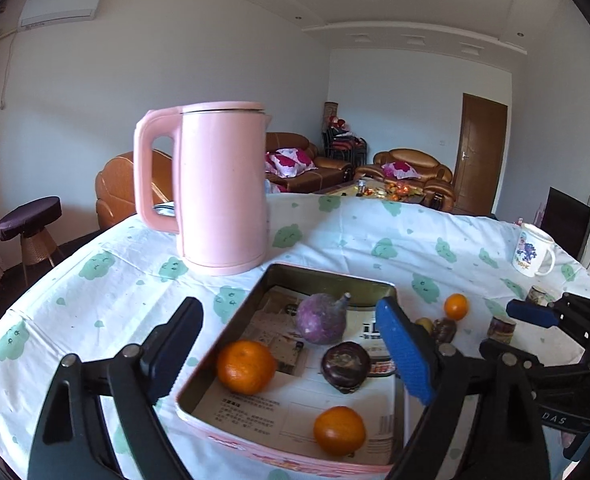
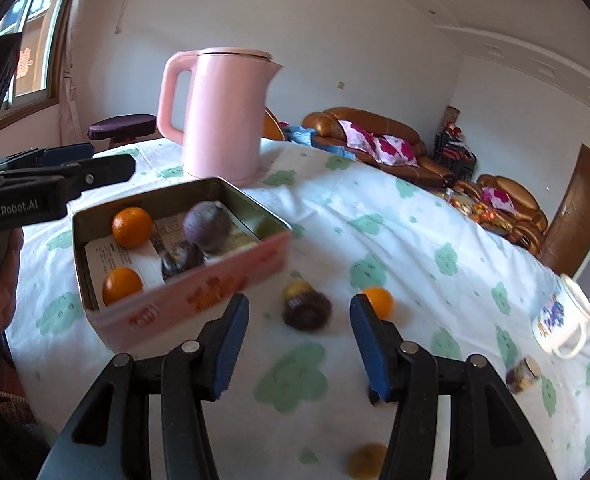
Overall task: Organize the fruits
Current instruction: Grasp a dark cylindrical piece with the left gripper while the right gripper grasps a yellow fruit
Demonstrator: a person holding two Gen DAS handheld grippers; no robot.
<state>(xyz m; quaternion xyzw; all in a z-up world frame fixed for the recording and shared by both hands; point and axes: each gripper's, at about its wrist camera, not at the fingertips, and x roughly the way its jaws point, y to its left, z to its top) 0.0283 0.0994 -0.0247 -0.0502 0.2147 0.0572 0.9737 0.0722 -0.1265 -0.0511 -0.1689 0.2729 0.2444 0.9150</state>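
Left gripper (image 1: 291, 356): fingers wide apart, holding nothing, above the tin tray (image 1: 327, 276). The tray, near the desk (image 1: 95, 288) middle in front of the kettle (image 1: 219, 188), contains two oranges (image 1: 245, 367), a purple fruit (image 1: 321, 319) and a dark fruit (image 1: 346, 366). Right gripper (image 2: 300, 344): fingers wide apart, empty, above a dark fruit (image 2: 307, 310) and orange (image 2: 380, 300) on the cloth beside the tray.

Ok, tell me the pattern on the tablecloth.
White tablecloth with green cloud-like shapes; the right wrist view shows it best.
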